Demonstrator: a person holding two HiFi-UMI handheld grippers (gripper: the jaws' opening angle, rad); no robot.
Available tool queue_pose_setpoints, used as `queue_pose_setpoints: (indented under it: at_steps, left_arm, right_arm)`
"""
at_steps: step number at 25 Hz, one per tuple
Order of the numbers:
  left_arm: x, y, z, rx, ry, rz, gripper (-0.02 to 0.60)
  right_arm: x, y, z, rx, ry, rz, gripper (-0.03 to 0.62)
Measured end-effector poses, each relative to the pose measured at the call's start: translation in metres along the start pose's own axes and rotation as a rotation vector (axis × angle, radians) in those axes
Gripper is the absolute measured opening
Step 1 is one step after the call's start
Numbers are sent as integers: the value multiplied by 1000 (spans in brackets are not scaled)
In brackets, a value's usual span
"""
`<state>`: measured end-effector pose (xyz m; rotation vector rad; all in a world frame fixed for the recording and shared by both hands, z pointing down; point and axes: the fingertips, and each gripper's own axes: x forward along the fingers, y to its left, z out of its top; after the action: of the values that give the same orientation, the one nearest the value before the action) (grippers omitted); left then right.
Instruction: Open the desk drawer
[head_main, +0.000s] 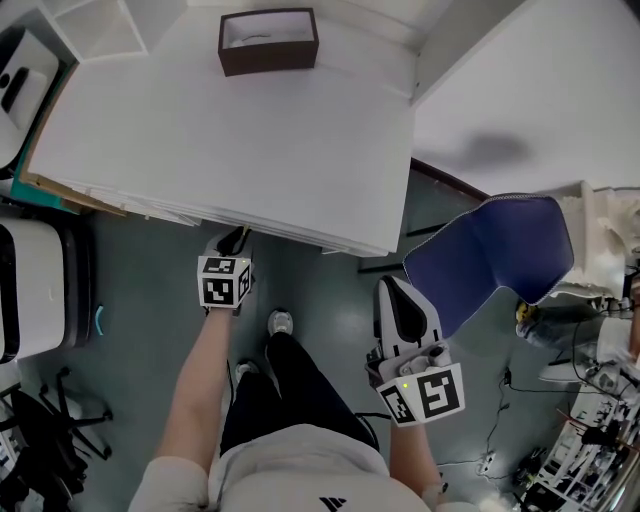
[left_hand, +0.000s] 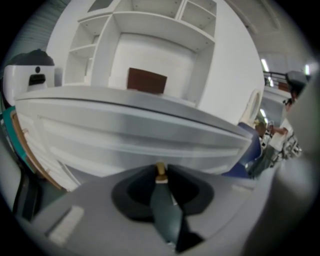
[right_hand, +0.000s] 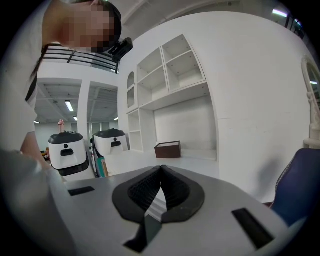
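My tally from the remote seat: mostly ones and twos

I count one white bench (head_main: 250, 140), one brown box (head_main: 268, 42), one shelf unit (right_hand: 170, 75) and one blue chair (head_main: 500, 250); two grippers, the left gripper (head_main: 232, 243) and the right gripper (head_main: 392, 290), each with two fingers (right_hand: 142, 190) and one marker cube (so two cubes, the left cube (head_main: 224, 282) and the right cube (head_main: 425, 395)); one small tan piece (left_hand: 160, 171) at the left gripper's tip; two white machines with black tops, the near machine (right_hand: 67, 150) and the far machine (right_hand: 111, 140); two shoes, one shoe (head_main: 281, 322) and the other shoe (head_main: 245, 370); one black swivel base (head_main: 40, 420).
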<state>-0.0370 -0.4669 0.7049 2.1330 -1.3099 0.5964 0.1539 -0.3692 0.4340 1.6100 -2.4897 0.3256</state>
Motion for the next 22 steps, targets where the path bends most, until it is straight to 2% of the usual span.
queue_pose_setpoints:
  at_steps: [3, 22]
  left_arm:
    - [-5, 1, -4, -30, 11, 8, 74]
    - [-66, -13, -60, -9, 62, 13, 74]
  right_arm:
    - [1, 6, 4, -4, -10, 11, -12]
    - [-41, 41, 6, -2, -45, 23, -12]
